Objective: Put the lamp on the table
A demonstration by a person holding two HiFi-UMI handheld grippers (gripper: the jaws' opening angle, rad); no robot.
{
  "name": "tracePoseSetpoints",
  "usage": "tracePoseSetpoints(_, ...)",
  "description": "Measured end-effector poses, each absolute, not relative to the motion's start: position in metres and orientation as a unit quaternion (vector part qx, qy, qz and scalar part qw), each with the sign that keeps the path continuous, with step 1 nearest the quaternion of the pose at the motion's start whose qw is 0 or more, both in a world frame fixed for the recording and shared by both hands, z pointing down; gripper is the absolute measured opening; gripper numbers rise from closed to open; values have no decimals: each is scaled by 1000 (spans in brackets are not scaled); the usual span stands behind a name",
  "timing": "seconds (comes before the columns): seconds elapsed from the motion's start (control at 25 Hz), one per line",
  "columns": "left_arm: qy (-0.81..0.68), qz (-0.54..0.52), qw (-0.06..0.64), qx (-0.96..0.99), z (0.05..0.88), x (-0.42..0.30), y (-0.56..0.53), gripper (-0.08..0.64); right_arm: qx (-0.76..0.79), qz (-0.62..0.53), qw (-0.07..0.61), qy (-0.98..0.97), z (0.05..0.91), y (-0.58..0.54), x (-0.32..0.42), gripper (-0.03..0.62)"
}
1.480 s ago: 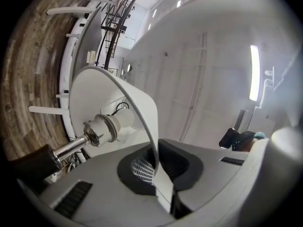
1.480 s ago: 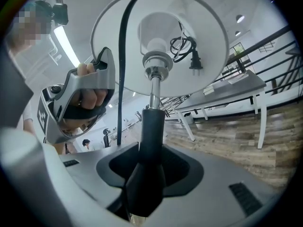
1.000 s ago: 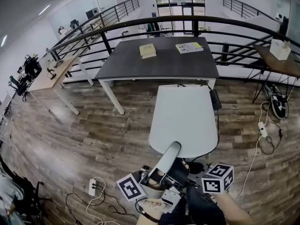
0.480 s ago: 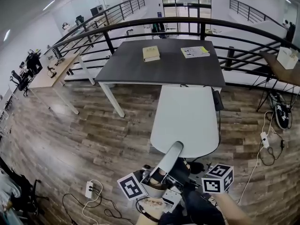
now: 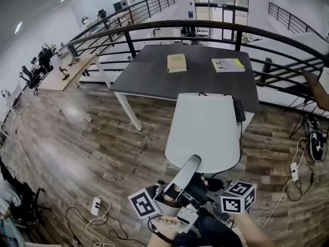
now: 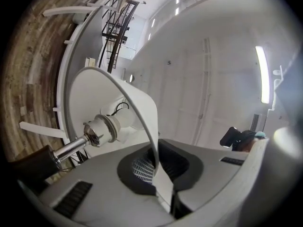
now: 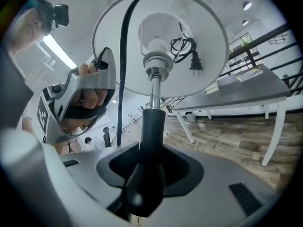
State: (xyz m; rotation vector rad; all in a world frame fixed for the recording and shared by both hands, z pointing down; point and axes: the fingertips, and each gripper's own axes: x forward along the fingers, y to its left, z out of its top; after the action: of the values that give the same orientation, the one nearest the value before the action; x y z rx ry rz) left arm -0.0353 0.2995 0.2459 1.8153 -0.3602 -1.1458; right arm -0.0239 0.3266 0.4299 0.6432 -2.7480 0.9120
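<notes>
I hold the lamp with both grippers low in the head view, just short of the white table [image 5: 205,125]. Its white shade [image 5: 184,175] shows edge-on. My left gripper [image 5: 171,193] is shut on the shade's thin rim [image 6: 142,110]; the bulb socket [image 6: 102,129] and metal stem lie inside the shade. My right gripper [image 7: 147,174] is shut on the lamp's black stem [image 7: 151,131], below the shade [image 7: 161,41]. The lamp's cord and plug [image 7: 193,63] are tucked inside the shade. The left gripper [image 7: 87,93], with a hand on it, shows at the shade's edge.
Behind the white table stands a dark table [image 5: 154,76] with a book [image 5: 177,63] and a paper [image 5: 228,65]. A black railing [image 5: 205,25] runs behind it. A power strip [image 5: 95,206] and cables lie on the wooden floor at left, more cables [image 5: 295,171] at right.
The head view has swung a little left, so both tables sit further right and lower. The lamp and both grippers keep their places in view, grips unchanged.
</notes>
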Motion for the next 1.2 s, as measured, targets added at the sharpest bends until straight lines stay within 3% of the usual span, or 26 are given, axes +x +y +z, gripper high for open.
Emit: tracePoseSetpoints(1.2, -166, -469, 466, 732, 261, -10, 125, 12, 199, 317, 91, -923, 445, 157, -1, 164)
